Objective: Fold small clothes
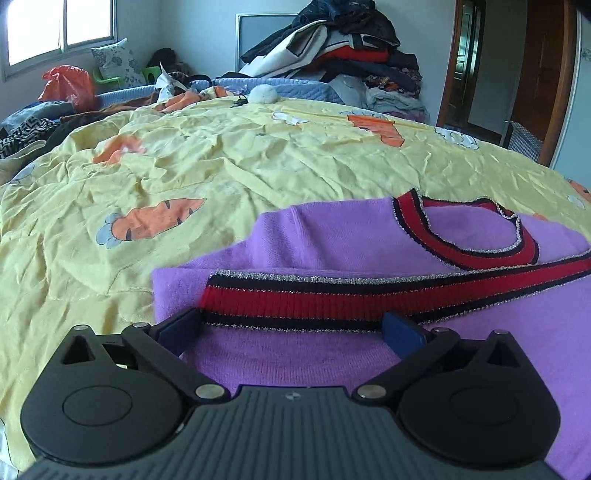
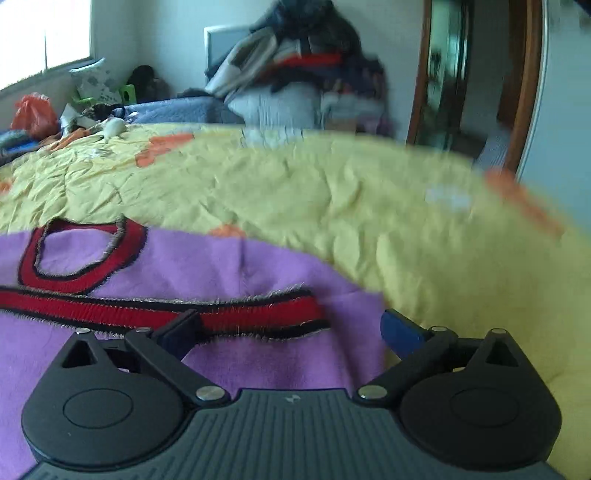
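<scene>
Left hand-held gripper and right hand-held gripper both gape over the sweater hem near the bed edge; we pinch both layers evenly before folding.

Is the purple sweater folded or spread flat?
Partly folded: the purple sweater lies on the yellow bedsheet with its striped hem brought up near the collar.

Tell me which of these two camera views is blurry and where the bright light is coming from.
Right wrist view: smeared by motion blur, worst toward the right edge, so the clothes pile and doorway are soft. Left wrist view: sharp, with the purple sweater and yellow bedspread crisp. Both views: the window at upper left is blown out white, and the fisheye lens bows the bed.
</scene>
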Tool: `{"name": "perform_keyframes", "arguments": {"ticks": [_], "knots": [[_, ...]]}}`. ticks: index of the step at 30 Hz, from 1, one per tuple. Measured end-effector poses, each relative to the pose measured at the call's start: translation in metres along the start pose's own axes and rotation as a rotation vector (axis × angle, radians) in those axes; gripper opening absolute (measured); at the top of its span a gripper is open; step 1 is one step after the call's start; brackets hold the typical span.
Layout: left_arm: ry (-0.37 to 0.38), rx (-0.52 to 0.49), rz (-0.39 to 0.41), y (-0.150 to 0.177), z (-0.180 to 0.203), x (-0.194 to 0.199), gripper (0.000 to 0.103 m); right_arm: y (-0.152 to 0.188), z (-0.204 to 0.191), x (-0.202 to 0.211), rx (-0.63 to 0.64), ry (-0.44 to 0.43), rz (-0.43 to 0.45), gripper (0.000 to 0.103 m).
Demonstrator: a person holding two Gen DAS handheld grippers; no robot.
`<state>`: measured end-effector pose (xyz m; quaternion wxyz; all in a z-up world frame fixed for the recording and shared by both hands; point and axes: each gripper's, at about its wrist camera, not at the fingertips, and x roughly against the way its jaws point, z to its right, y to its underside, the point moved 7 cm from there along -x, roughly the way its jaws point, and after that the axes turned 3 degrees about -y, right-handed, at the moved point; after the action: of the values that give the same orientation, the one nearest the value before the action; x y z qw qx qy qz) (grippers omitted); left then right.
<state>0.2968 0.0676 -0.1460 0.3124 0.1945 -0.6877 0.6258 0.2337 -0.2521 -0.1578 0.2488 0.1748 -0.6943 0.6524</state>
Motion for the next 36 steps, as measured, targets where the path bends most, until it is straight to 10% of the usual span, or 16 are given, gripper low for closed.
{"name": "perform_keyframes", "arguments": {"ticks": [5,14,25,36], "knots": [[-0.002,0.000,0.003,0.000,0.000,0.000,0.103,0.007,-0.075,0.018,0.163,-0.182,-0.012,0.103],[0.004,0.000,0.007,0.000,-0.001,0.001,0.103,0.023,-0.002,-0.012,-0.034,-0.065,-0.134,0.103],[0.058,-0.033,0.029,0.001,0.018,0.052,0.103,0.033,-0.080,0.029,0.001,-0.093,-0.071,0.103],[0.017,-0.035,-0.046,-0.001,0.004,0.006,0.103,0.046,-0.020,0.028,0.002,-0.058,-0.126,0.103]]}}
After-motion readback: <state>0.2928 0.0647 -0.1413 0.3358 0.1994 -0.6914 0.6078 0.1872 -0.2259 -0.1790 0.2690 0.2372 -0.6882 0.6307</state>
